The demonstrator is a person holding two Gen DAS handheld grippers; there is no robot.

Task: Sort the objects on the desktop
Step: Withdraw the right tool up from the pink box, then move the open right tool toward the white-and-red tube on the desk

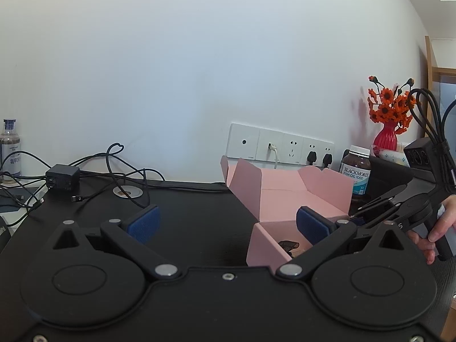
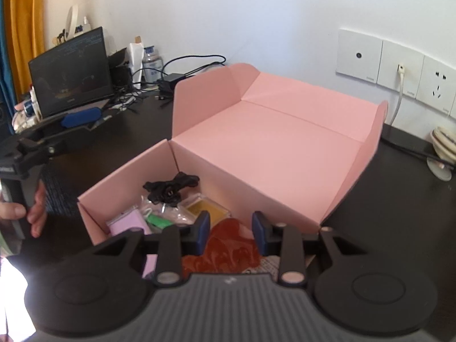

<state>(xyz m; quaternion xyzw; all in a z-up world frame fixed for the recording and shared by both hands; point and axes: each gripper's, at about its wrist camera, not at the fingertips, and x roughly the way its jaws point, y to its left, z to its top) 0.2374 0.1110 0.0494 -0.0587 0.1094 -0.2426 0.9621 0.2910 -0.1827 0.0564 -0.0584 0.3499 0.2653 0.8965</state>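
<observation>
An open pink cardboard box (image 2: 273, 142) lies on the black desk (image 2: 399, 228), lid folded back. Inside it are a black cable bundle (image 2: 171, 188), a yellow case (image 2: 205, 208), a lilac item (image 2: 128, 225), a green piece (image 2: 156, 219) and a red-brown piece (image 2: 228, 248). My right gripper (image 2: 230, 229) hangs over the box's near corner, its jaws a little apart, the red-brown piece lying under the gap. My left gripper (image 1: 228, 225) is wide open and holds nothing, left of the pink box (image 1: 285, 193), with its right pad (image 1: 312, 225) in front of the box wall.
A fish oil bottle (image 1: 356, 168), a red vase with orange flowers (image 1: 384, 136) and wall sockets (image 1: 279, 145) stand behind the box. A charger with tangled cables (image 1: 62, 176) lies at the far left. A laptop (image 2: 71, 71) stands at the back left. A hand (image 1: 439, 228) holds the right gripper's handle.
</observation>
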